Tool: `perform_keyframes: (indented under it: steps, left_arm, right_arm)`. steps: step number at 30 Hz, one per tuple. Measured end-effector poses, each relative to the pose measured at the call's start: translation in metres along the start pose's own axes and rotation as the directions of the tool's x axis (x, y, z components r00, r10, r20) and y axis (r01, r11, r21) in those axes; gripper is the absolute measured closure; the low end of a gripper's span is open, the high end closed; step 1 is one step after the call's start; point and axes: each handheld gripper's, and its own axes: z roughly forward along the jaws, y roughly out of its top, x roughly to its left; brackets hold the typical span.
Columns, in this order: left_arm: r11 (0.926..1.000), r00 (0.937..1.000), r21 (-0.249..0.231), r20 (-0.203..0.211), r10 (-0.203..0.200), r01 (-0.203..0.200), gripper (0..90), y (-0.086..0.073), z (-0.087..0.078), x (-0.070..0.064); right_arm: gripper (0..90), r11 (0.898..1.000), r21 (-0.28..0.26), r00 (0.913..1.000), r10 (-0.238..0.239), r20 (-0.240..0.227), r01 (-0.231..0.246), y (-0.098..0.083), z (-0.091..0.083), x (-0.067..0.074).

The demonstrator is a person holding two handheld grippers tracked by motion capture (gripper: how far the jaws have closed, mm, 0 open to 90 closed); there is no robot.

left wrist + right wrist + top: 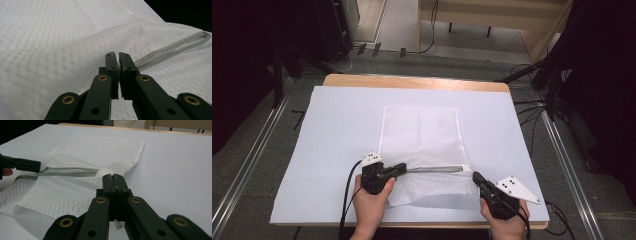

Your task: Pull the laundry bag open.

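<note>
A white mesh bag (422, 145) is lying flat on the white sheet covering the surface (337, 125), slightly nearer the person's edge than the far one. Both grippers are working at the grey zipper (434, 169) that runs across the bag's near end.

The left gripper (403, 168) is pinching at the left end of the zipper; in the left gripper view its fingers (111, 67) are pressed nearly together with what looks like the zipper's end or a thin fold of mesh between them, though I cannot tell exactly which. The right gripper (475, 176) is clamping the bag's right edge beside the zipper's other end; in the right gripper view its fingers (108, 186) are closed together, with a small white tab of fabric showing below them.

Judging from this, the step in hand is opening or closing the zipper: one side is anchoring the bag while the other is gripping at the zipper line. The next move is likely calling for a straight pull along the zipper, keeping the mesh taut so the teeth are not snagging the loose fabric.

Room is generous: bare sheet is lying to the left, right and beyond the bag. The tight side is the near edge of the surface, just behind both hands, so pulling toward the person is offering little room, while sideways travel is open.
</note>
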Motion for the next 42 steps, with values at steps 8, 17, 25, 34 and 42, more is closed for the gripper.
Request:
perform_keyframes:
  steps: [8,17,25,34,42]
  left_arm:
    - [1.0000,0.9978,-0.004,-0.066,-0.001,0.001,87.3,-0.002,-0.025,0.024]
    - [1.0000,0.9941,-0.002,-0.108,-0.005,0.005,87.3,-0.005,-0.043,0.042]
    - [0.9998,0.9945,0.008,-0.103,-0.020,0.021,87.2,-0.004,-0.049,0.055]
    - [0.9995,0.9984,-0.005,-0.048,-0.032,0.031,73.5,-0.005,-0.060,0.062]
    - [0.9986,0.9987,-0.040,-0.036,-0.036,0.034,57.1,-0.013,-0.079,0.060]
  right_arm:
    - [90.0,1.000,0.002,1.0000,0.005,0.004,-0.005,-0.001,-0.001,-0.004]
    - [90.0,1.000,0.011,0.9998,-0.013,0.016,0.012,-0.002,0.000,-0.001]
    - [90.0,0.999,0.029,0.9999,-0.013,-0.010,0.014,-0.005,0.001,0.004]
    - [90.0,0.999,0.051,0.9984,0.000,-0.056,0.003,-0.013,0.001,0.005]
    - [86.1,0.994,0.104,0.9898,0.053,-0.132,-0.039,-0.019,0.002,-0.003]
